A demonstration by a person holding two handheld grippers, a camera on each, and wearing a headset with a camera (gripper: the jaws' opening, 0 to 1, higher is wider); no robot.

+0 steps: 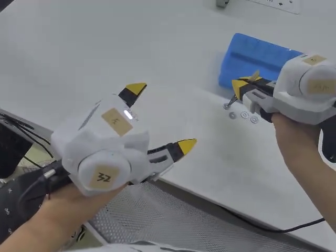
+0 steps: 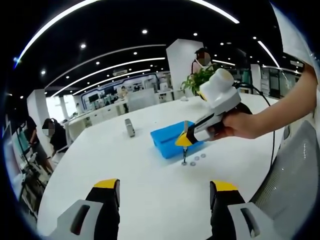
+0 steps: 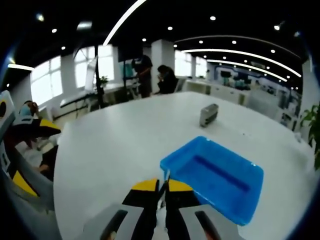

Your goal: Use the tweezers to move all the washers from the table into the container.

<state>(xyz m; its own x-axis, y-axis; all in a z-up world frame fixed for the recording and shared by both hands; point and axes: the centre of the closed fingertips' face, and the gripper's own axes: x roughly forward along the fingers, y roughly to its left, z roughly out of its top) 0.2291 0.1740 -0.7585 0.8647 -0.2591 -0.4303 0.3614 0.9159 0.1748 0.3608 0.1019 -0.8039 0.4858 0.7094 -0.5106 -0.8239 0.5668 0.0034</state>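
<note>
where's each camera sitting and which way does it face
head view: on the headset, looking down at left tool, right tool, right hand, washers.
left gripper view: on the left tool, open jaws low, facing the right tool.
right gripper view: on the right tool, clamping tweezers, facing the blue container.
all three share the container.

Head view from above the worktop's (image 1: 105,47) near edge, facing forward and down, close, left gripper view low and farther back, facing across to the tray (image 2: 167,140), right gripper view just before it, tilted down, tray shared by all three
</note>
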